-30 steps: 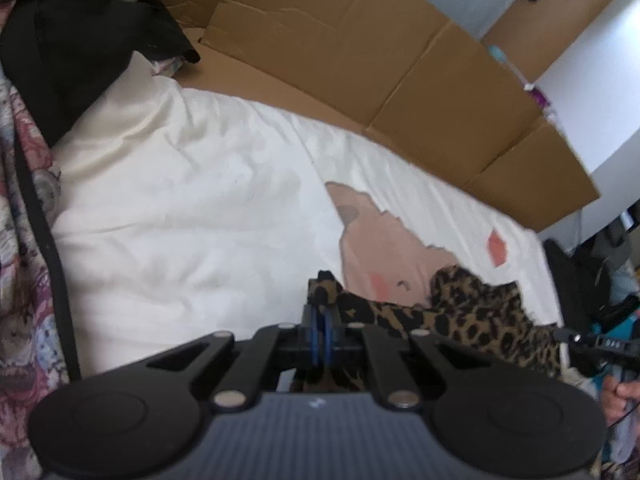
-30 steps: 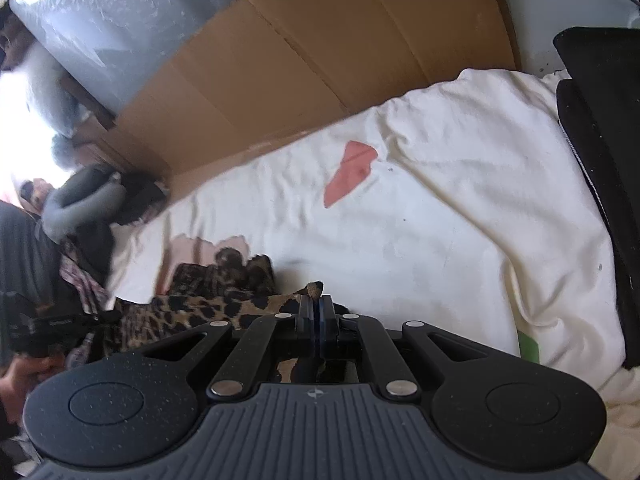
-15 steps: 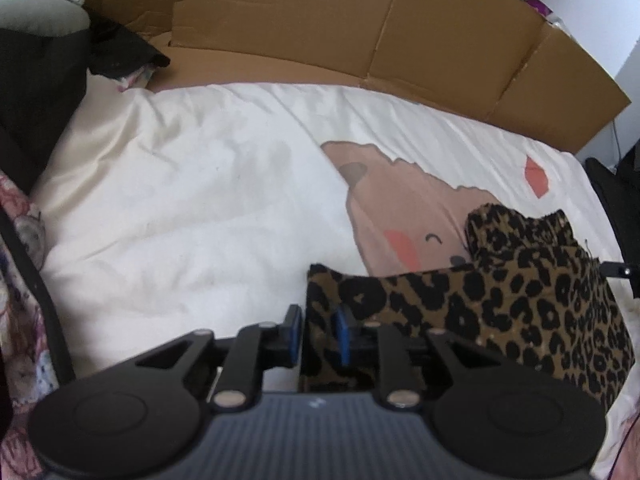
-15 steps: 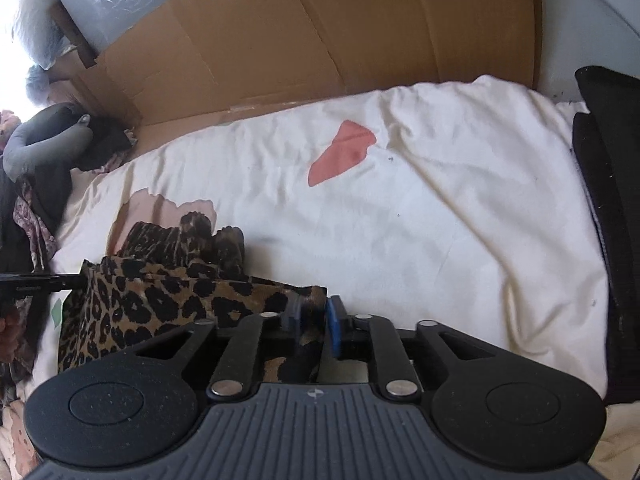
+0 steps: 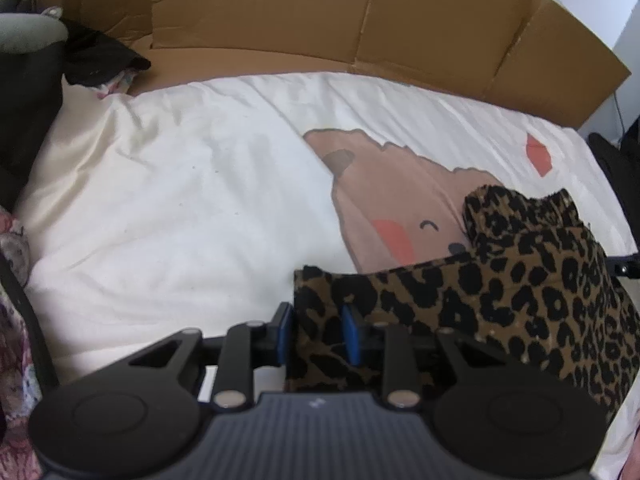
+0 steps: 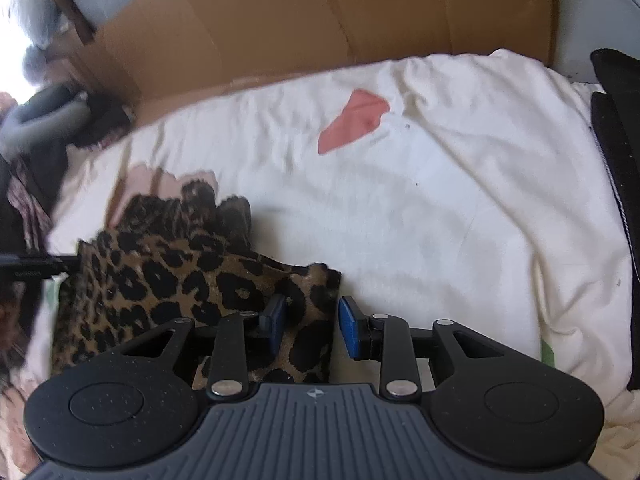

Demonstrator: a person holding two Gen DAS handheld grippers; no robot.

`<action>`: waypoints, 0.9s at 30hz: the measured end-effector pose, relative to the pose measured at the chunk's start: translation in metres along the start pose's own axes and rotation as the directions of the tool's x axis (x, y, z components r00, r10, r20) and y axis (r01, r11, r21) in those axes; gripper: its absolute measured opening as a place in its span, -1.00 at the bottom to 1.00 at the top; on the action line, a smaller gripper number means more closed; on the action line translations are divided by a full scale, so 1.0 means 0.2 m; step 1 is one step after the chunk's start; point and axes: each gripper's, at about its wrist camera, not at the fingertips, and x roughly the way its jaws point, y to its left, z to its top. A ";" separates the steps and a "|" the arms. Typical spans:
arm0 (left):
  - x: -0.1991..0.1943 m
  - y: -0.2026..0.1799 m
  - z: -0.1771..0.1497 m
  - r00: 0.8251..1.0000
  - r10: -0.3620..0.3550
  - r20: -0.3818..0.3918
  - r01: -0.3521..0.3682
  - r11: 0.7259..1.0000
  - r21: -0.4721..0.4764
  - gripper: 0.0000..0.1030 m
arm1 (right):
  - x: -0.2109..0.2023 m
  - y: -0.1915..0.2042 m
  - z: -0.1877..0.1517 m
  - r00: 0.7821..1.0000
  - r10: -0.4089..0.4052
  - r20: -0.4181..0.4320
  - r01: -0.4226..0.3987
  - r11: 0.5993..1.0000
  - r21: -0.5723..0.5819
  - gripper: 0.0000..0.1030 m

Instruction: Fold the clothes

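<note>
While leopard-print garment (image 5: 520, 304) lies on bedding (image 5: 180, 200), both grippers' fingers parted, just opening around its corners.

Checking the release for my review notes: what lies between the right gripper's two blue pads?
In the right wrist view, a corner of the leopard-print garment lies in the right gripper, whose jaws have just been opening; neither pad presses it.

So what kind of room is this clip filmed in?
Most likely a bedroom at home: the work surface is a bed with a cream duvet printed with a cartoon bear, flattened cardboard lines the wall side, and clothes are piled at the edge.
</note>
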 end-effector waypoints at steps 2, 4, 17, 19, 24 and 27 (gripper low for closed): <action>0.00 -0.01 0.00 1.000 0.010 -0.006 -0.010 1.000 0.004 -0.44 | 0.02 0.01 0.00 1.000 -0.011 -0.008 0.011 1.000 -0.010 -0.25; 0.01 -0.03 0.01 1.000 0.025 -0.013 -0.025 1.000 0.019 -0.41 | 0.04 0.03 0.00 1.000 -0.023 -0.013 0.023 0.999 -0.035 -0.25; -0.01 -0.06 0.00 0.999 0.035 -0.002 -0.035 0.999 0.019 -0.84 | 0.03 0.09 0.02 0.999 -0.040 -0.016 0.039 0.994 -0.100 -0.87; -0.04 -0.06 -0.01 0.999 0.042 0.014 -0.042 0.999 0.015 -0.85 | 0.00 0.09 0.02 0.999 -0.047 0.004 0.048 0.995 -0.089 -0.88; -0.14 -0.05 -0.01 0.996 0.050 0.073 -0.050 0.999 0.000 -0.86 | -0.11 0.07 0.03 0.997 -0.048 0.058 0.052 0.997 -0.060 -0.89; -0.22 -0.06 0.00 0.993 0.051 0.109 -0.051 0.999 -0.005 -0.86 | -0.19 0.06 0.04 0.994 -0.048 0.097 0.052 0.998 -0.037 -0.90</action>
